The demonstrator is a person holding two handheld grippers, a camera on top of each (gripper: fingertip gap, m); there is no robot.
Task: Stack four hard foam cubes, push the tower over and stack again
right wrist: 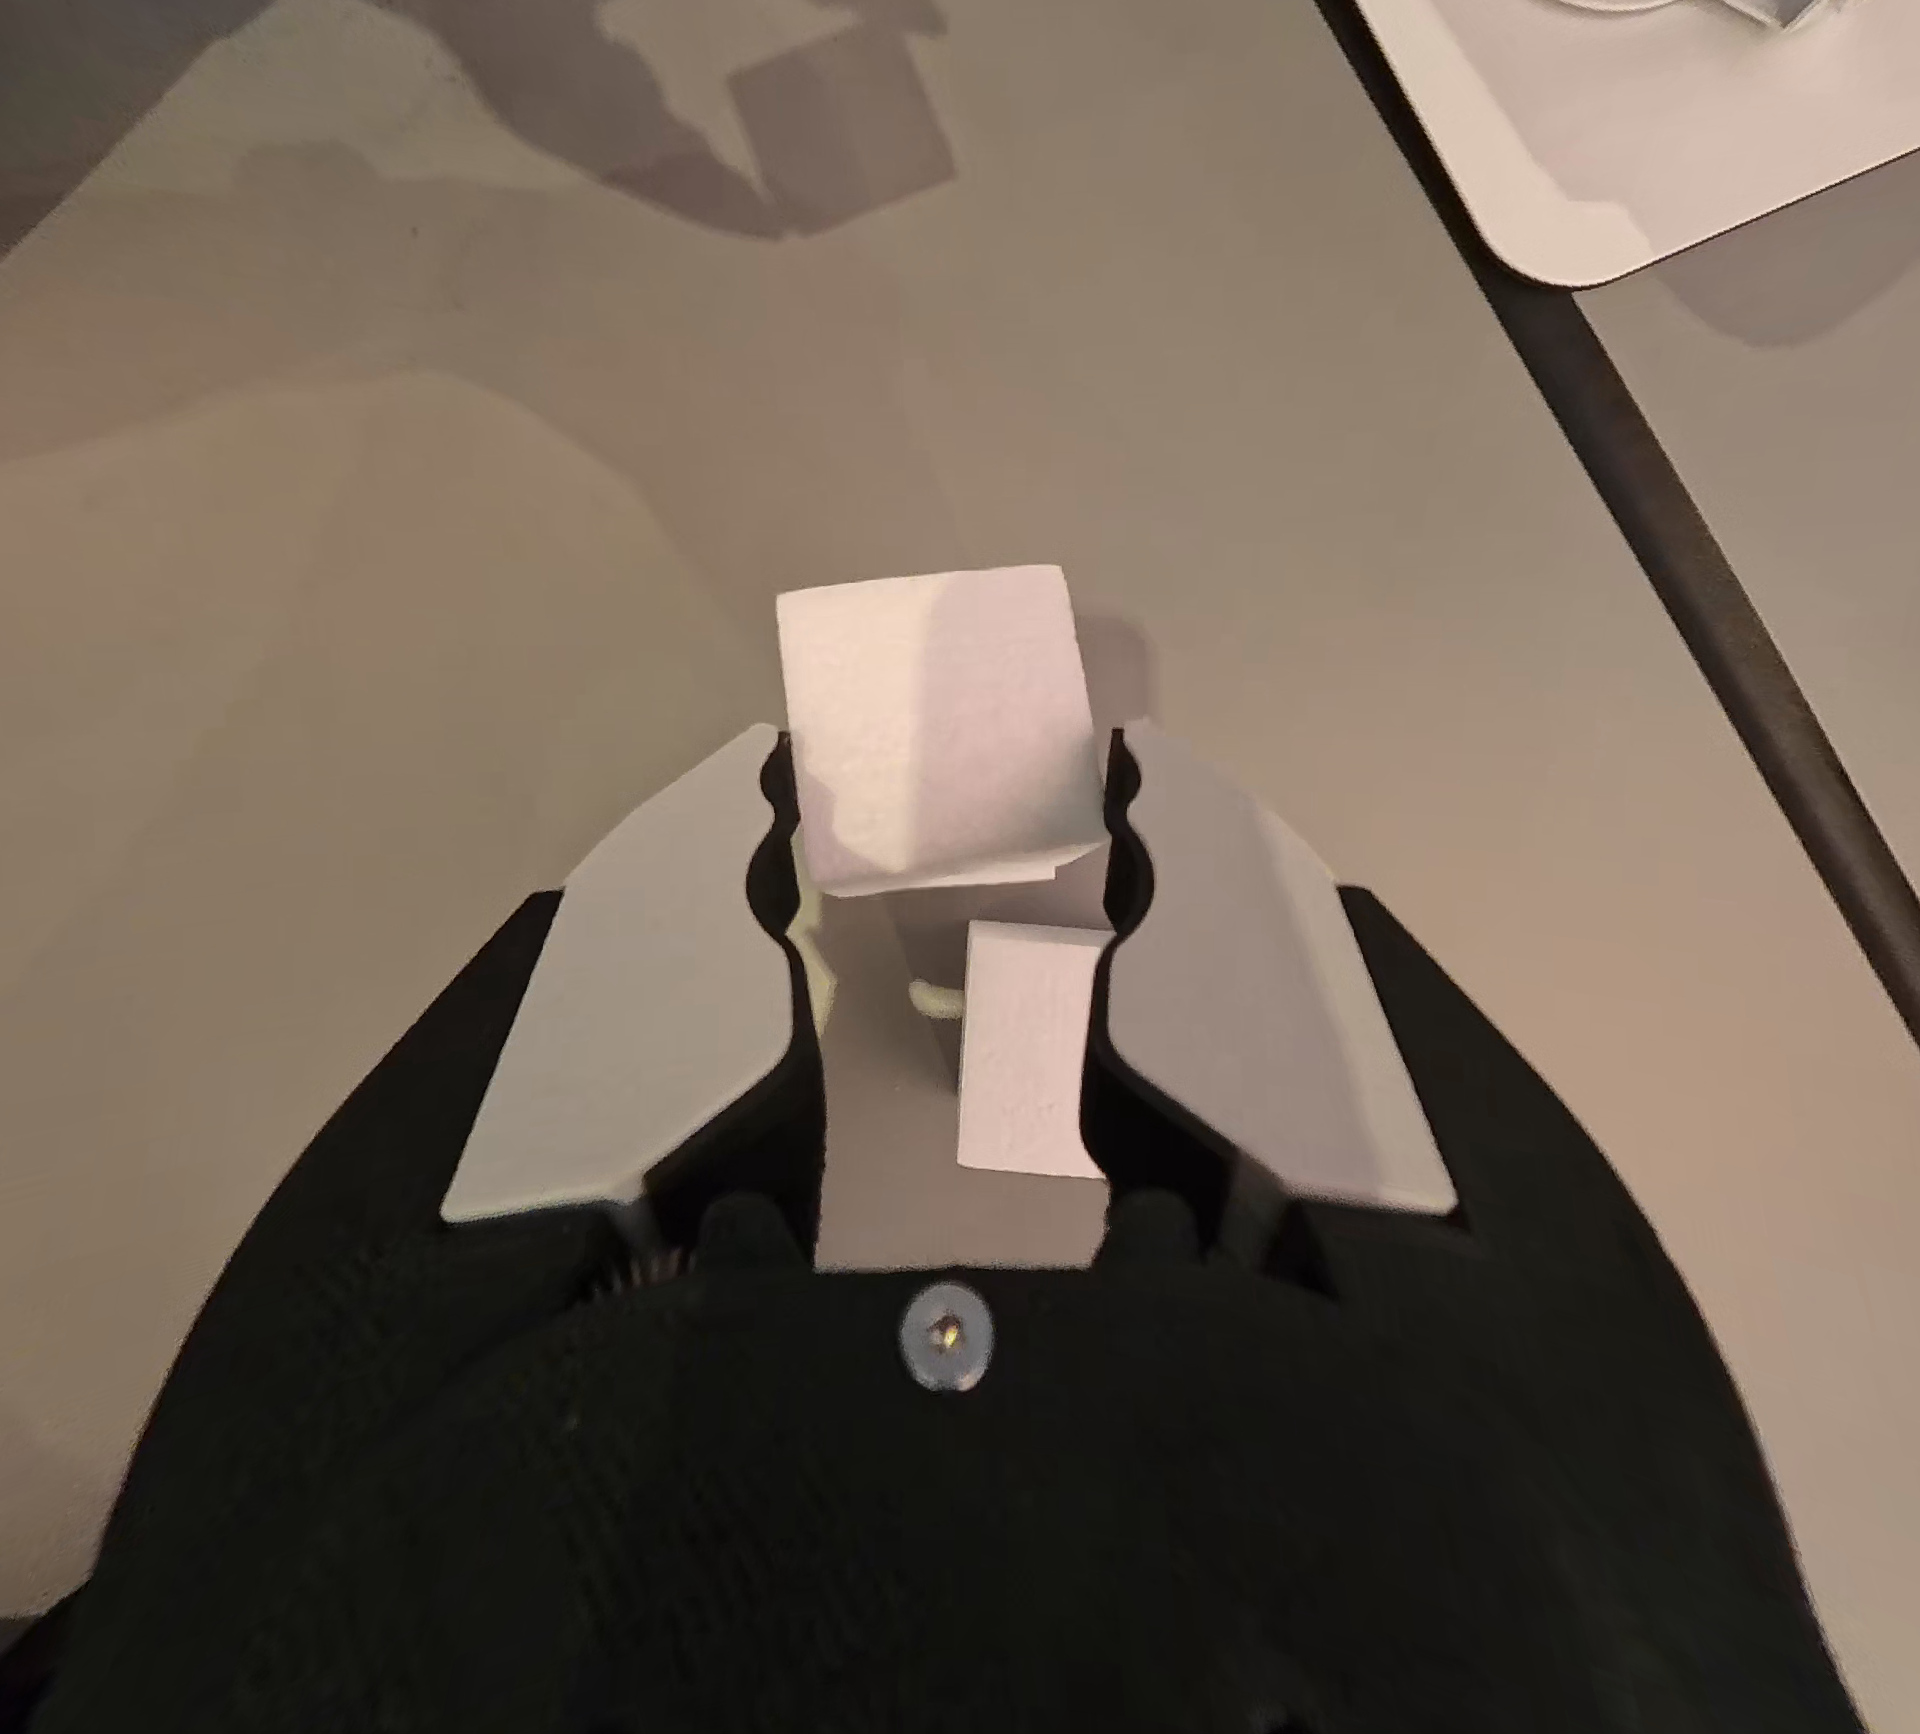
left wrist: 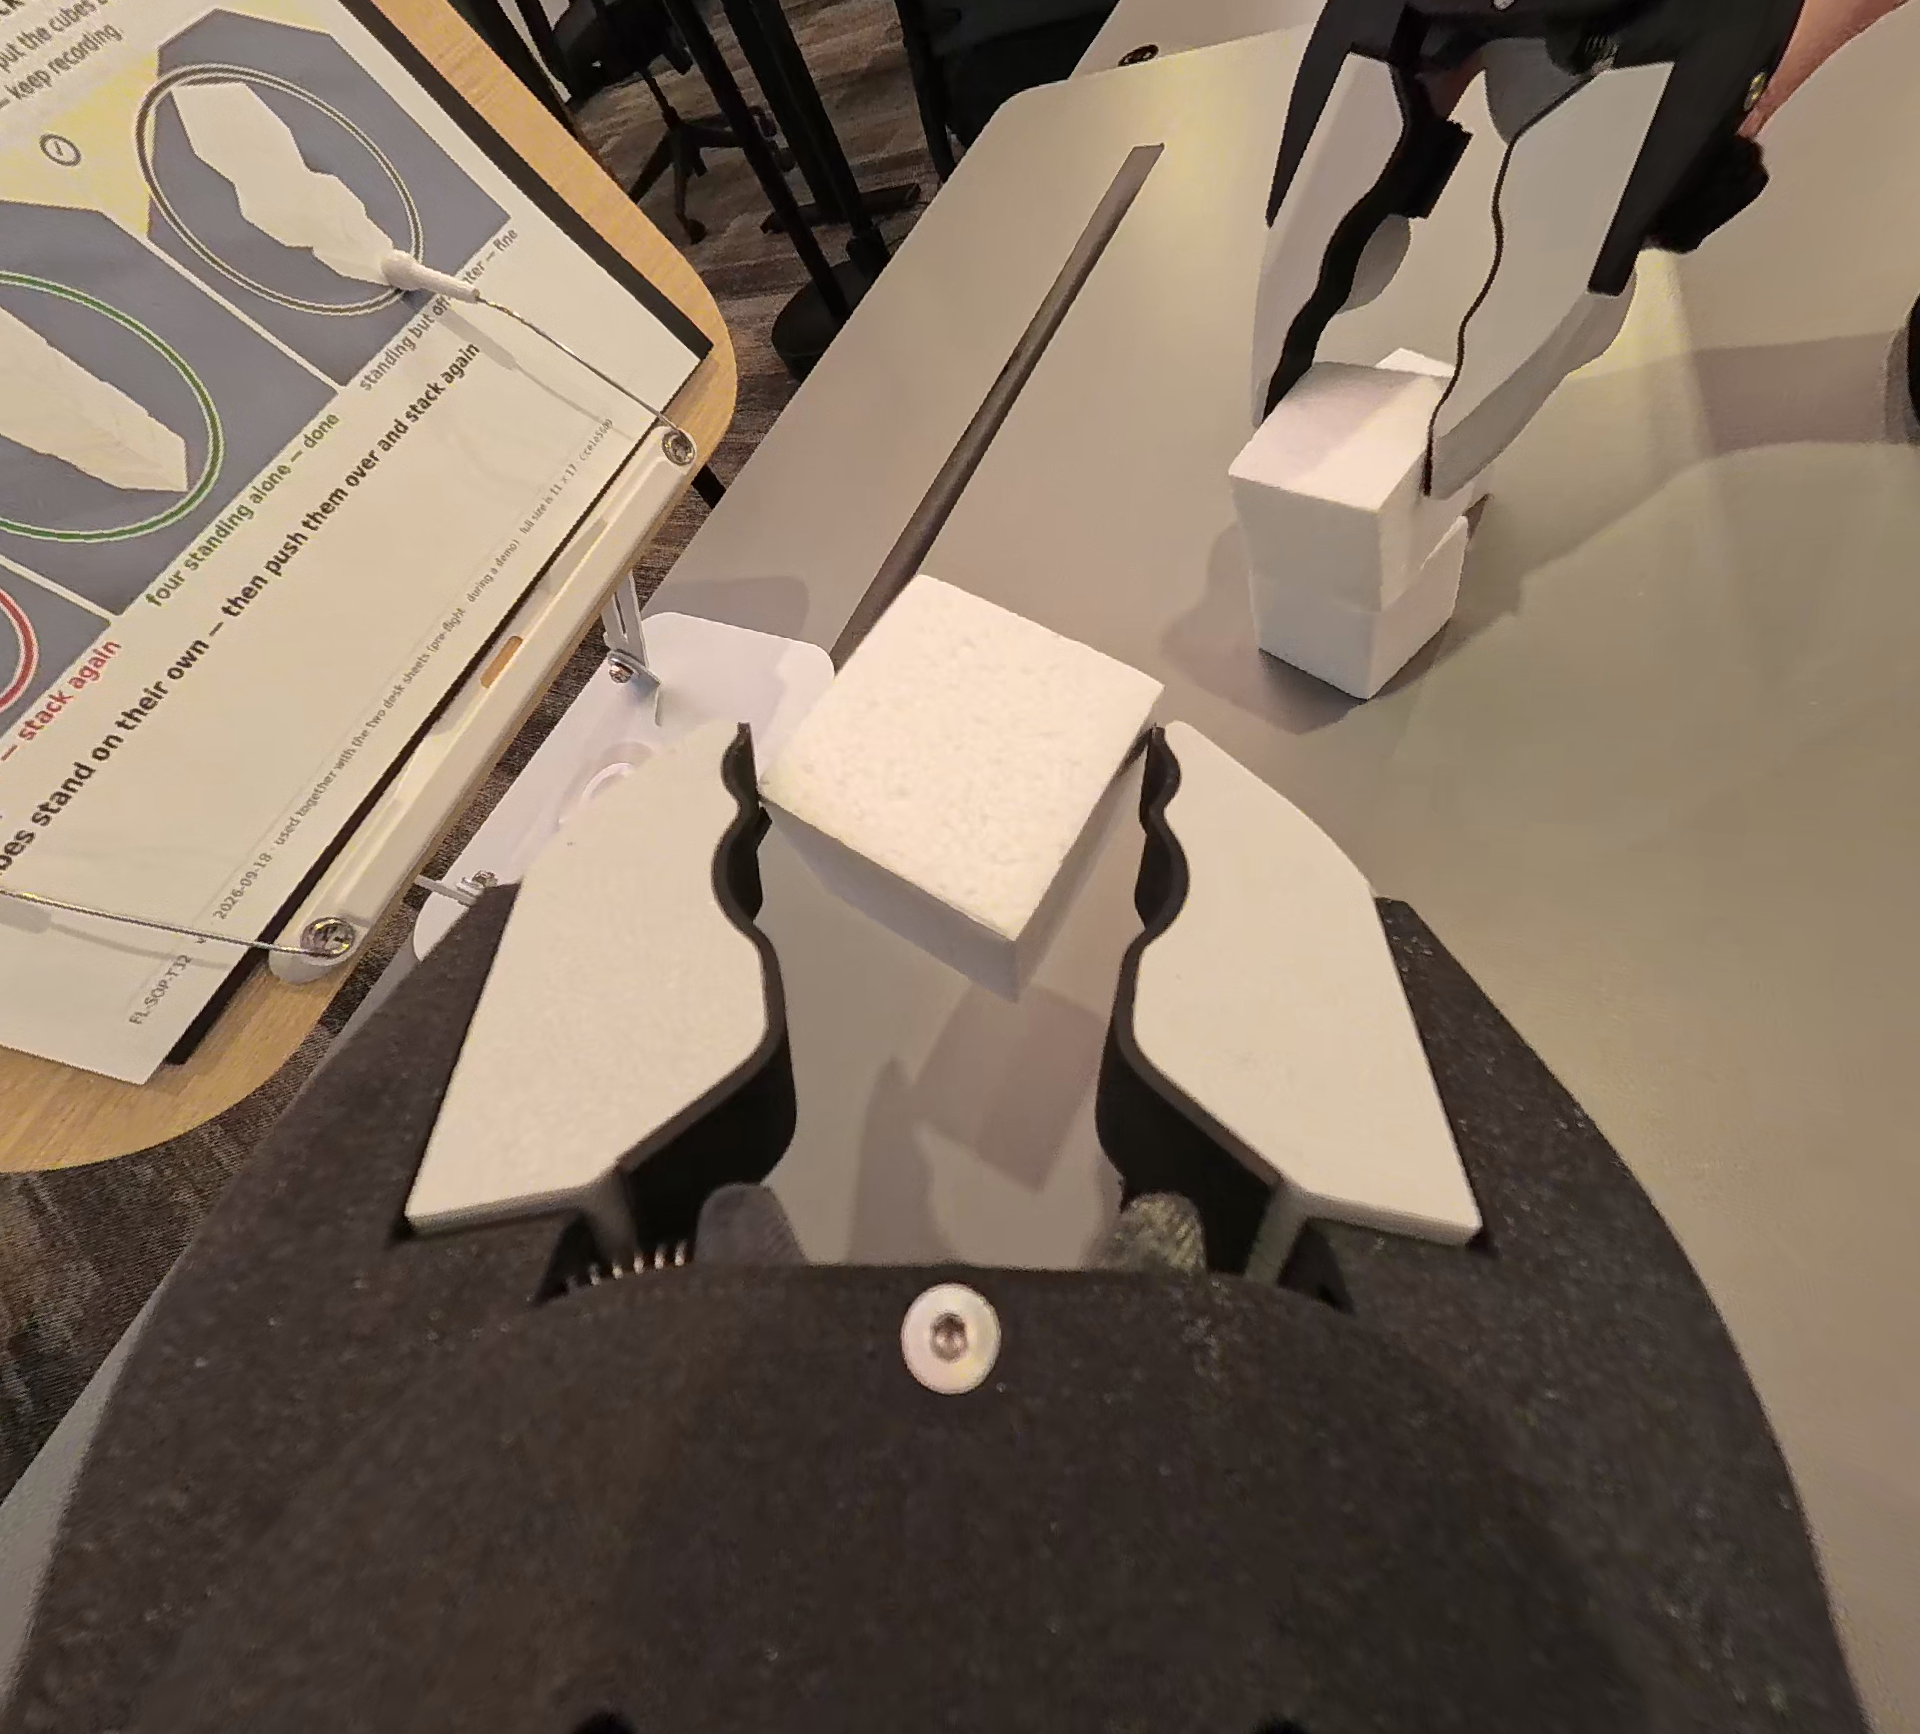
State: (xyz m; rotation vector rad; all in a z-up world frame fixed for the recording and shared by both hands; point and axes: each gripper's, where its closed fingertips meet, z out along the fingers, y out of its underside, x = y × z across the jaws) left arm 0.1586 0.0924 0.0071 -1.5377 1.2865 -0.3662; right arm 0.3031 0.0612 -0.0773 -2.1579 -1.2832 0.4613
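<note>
L gripper [left wrist: 948, 775] clamped on white foam cube [left wrist: 951, 785], held above grey table [left wrist: 1610, 853], cube between fingertips, corner toward cam. R gripper [right wrist: 945, 811] closed on top cube [right wrist: 935, 728], seated askew on bottom cube [left wrist: 1351, 619]; fourth cube [right wrist: 1023, 1045] beside stack, under R gripper. Cubes seen: 4. Grippers: 2. Instruction sheet on stand [left wrist: 260, 437] at left; white stand base [right wrist: 1558, 74] near table edge.

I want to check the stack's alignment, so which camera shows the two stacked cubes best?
The left wrist view: both stacked cubes show from the side, the upper one twisted on the lower, with the right tongs around it. The right wrist view looks down, so the top cube hides most of the lower one.
</note>
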